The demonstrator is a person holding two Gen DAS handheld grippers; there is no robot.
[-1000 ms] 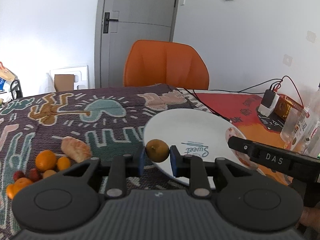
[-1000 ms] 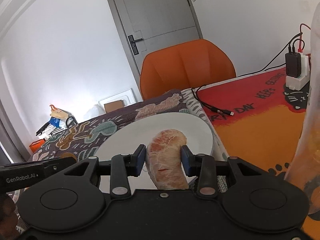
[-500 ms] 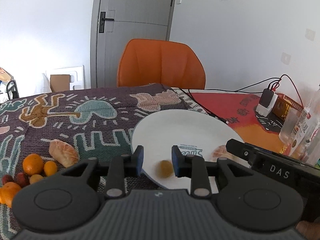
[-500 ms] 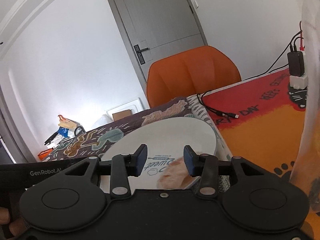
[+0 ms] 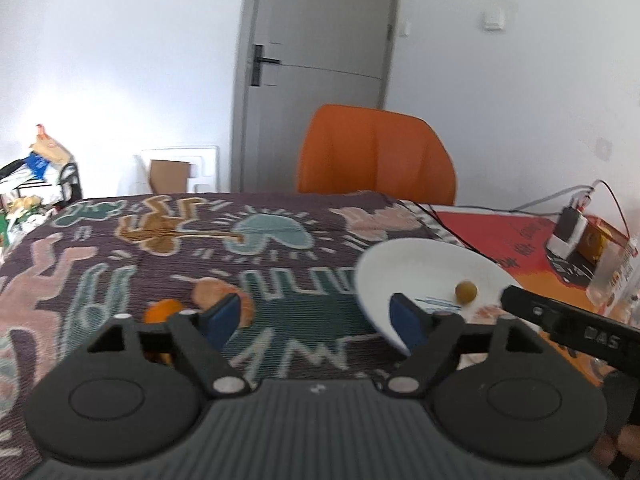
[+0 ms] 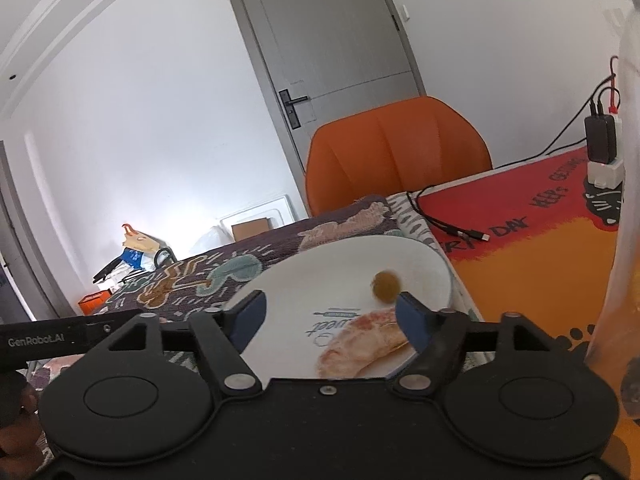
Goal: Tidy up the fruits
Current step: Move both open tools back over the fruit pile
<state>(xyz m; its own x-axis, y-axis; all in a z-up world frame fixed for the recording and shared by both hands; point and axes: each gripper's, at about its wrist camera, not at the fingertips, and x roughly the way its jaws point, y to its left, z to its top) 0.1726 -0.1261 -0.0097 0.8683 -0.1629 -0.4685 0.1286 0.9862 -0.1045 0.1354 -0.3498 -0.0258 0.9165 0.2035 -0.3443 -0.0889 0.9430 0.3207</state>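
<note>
White walls (image 5: pixel 120 60) all around. Grey door (image 5: pixel 316 80) at 12 o'clock, orange chair (image 5: pixel 376 156) below it. Cardboard box (image 5: pixel 170 176) at 10 o'clock.

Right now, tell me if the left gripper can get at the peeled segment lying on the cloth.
Probably yes. The left gripper is open, and the peeled segment lies just beyond its left finger, nothing covering it.

A wide-open right gripper (image 6: pixel 330 318) hovers over a white plate (image 6: pixel 312 280) holding a peeled citrus segment (image 6: pixel 360 346) and a small brownish fruit (image 6: pixel 387 287).
</note>
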